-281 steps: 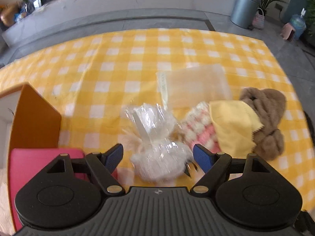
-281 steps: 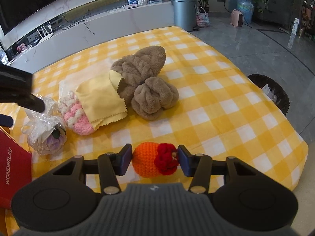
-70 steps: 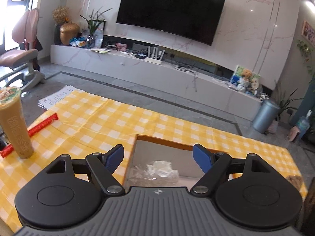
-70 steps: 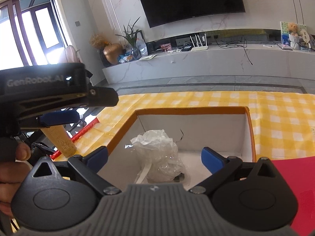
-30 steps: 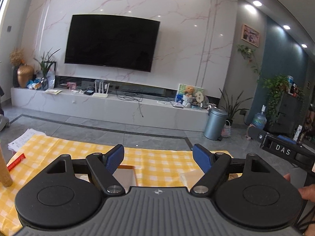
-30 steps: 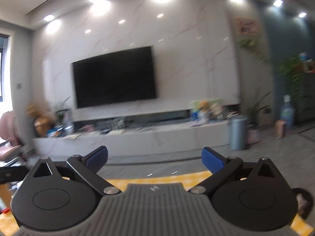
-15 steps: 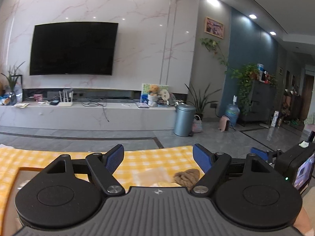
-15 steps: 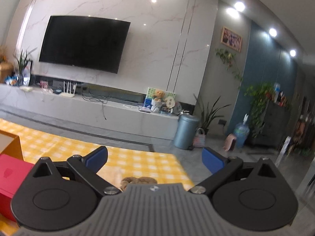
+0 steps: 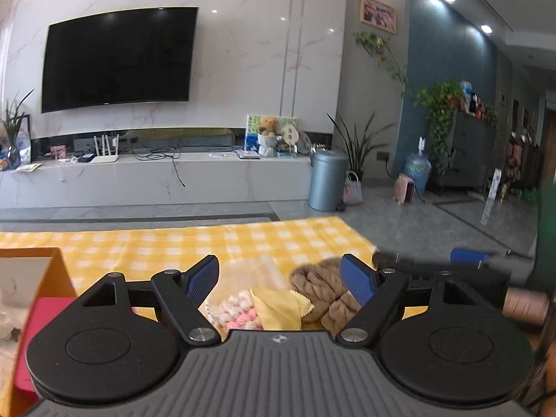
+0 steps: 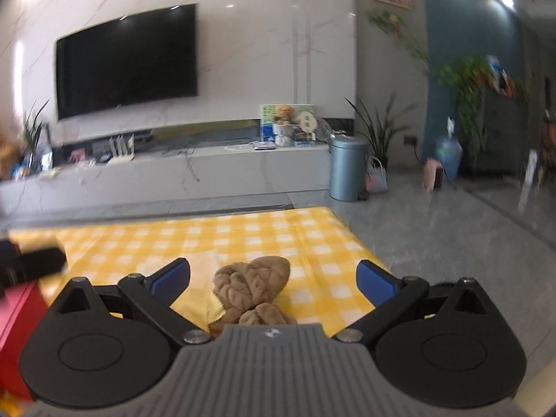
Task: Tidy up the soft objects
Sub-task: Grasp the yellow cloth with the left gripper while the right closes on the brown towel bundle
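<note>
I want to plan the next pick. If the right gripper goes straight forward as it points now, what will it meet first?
Most likely the fluffy brown knitted bundle, which lies on the yellow checked tablecloth between the open fingers of the right gripper. Depth is unclear, so it may pass just above.

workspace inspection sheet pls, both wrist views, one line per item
surface: yellow checked tablecloth.
job's things: brown plush, yellow cloth, pink-white knit clustered together; orange box at left.
clutter: clear bag behind the pile.
grippers: left gripper and right gripper both open, empty.
cables: loose cords on the TV bench.
surroundings: TV, grey bin, plants.
</note>
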A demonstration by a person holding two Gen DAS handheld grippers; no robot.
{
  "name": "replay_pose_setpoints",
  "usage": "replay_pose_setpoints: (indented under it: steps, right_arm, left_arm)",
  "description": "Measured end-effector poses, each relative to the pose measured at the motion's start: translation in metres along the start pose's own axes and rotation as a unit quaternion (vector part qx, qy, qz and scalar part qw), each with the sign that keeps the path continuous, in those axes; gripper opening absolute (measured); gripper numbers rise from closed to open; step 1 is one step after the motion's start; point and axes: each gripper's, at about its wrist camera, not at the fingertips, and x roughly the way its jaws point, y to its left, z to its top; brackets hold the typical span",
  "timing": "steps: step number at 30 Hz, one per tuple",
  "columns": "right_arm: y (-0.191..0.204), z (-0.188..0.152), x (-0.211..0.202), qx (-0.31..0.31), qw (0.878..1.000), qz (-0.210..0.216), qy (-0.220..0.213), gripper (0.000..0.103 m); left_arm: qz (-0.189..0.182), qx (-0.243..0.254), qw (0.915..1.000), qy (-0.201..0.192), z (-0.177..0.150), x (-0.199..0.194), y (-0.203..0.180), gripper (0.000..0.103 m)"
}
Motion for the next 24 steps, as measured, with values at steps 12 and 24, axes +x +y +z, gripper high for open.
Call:
replay_pose_setpoints:
  steps: [12, 24]
  right_arm:
    - [-0.004, -0.010, 0.061, 0.078, 0.997, -0.001, 0.010, 0.100]
    - [-0.010, -0.013, 0.062, 0.098, 0.995, -0.028, 0.022, 0.100]
  left_arm:
    - [0.013, 0.048, 0.9987, 0.012, -0.038, 0.063, -0.024, 0.093]
    - [0.040, 0.015, 0.9911, 0.126, -0.058, 0.118, -0.005, 0.056]
